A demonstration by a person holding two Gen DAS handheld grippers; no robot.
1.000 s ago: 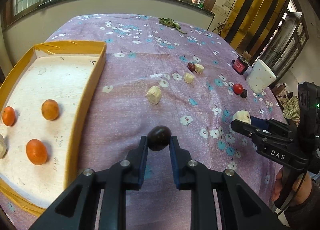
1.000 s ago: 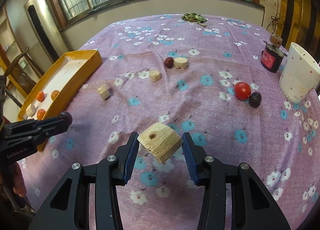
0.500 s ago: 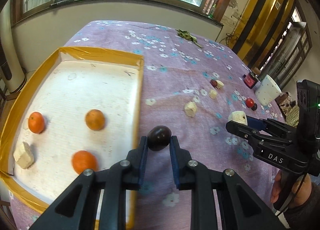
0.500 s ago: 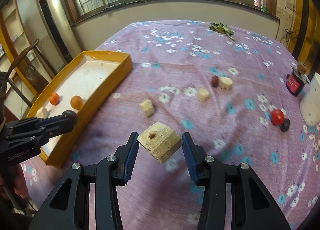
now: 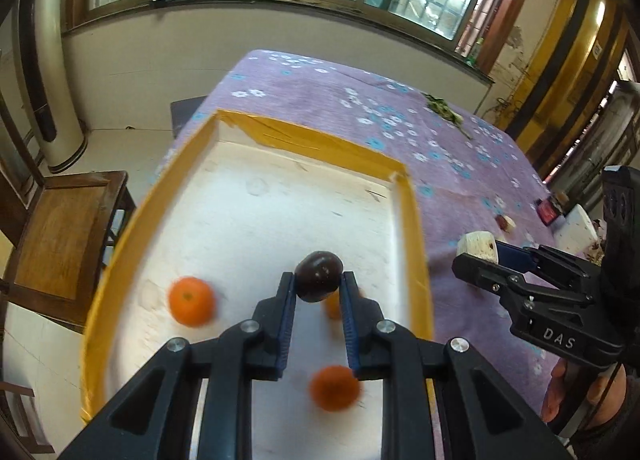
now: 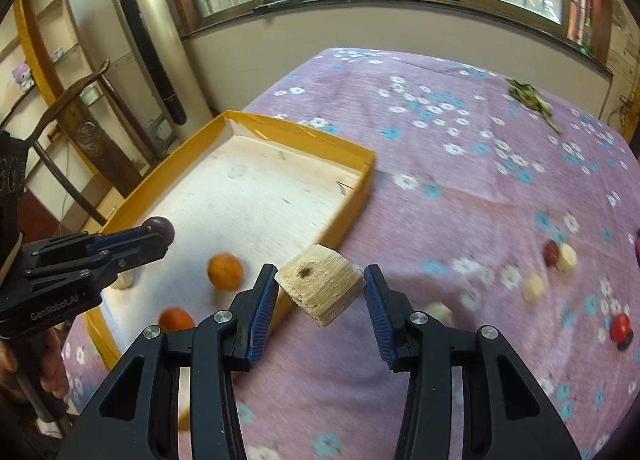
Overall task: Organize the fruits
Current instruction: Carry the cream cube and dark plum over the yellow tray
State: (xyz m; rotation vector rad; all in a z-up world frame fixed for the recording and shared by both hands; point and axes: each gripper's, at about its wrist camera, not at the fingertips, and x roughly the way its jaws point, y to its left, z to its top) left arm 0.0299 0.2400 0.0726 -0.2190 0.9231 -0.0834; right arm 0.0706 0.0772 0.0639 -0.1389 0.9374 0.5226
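Two wrist-mounted fisheye views, both angled steeply down over one table.

The left wrist view looked from close above the yellow tray (image 5: 412,219), which filled the frame's centre, with the right gripper (image 5: 478,256) at the right edge. The right wrist view faced the same tray (image 6: 360,183) from its side, at centre left, with the left gripper (image 6: 160,232) at the left edge. Both shared the tray and the purple tablecloth (image 6: 460,187).
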